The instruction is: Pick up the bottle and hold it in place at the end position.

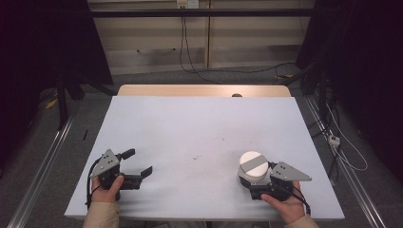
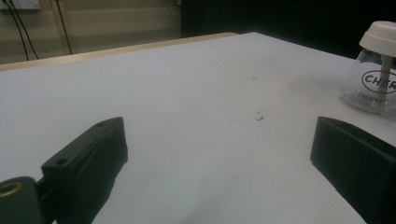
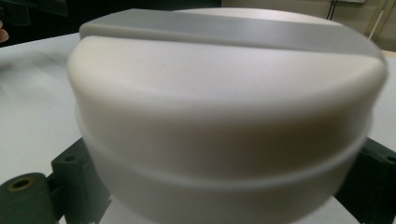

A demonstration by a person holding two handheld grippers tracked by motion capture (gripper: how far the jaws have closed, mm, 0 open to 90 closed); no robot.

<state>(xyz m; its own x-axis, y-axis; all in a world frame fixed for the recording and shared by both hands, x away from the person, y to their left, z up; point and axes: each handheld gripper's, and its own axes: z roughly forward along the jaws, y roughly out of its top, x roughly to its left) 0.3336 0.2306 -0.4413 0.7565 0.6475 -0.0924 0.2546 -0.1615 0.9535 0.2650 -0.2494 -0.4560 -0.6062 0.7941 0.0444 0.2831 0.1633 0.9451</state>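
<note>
A clear jar (image 1: 252, 166) with a white lid and a grey strip across its top stands on the white table (image 1: 199, 118) at the front right. My right gripper (image 1: 253, 180) is shut on the jar (image 3: 224, 93), one black jaw on each side of its body. At the front left, my left gripper (image 1: 139, 161) is open, pointing right with nothing between its jaws. In the left gripper view the gripper (image 2: 219, 154) frames bare table, and the jar (image 2: 373, 70) stands off to the far right, with printed lettering on its glass.
A wooden strip (image 1: 204, 90) runs along the table's far edge. Small dark specks (image 1: 197, 156) mark the table's middle. Metal rails (image 1: 43, 166) flank the table on the floor, and cables (image 1: 342, 147) lie at the right.
</note>
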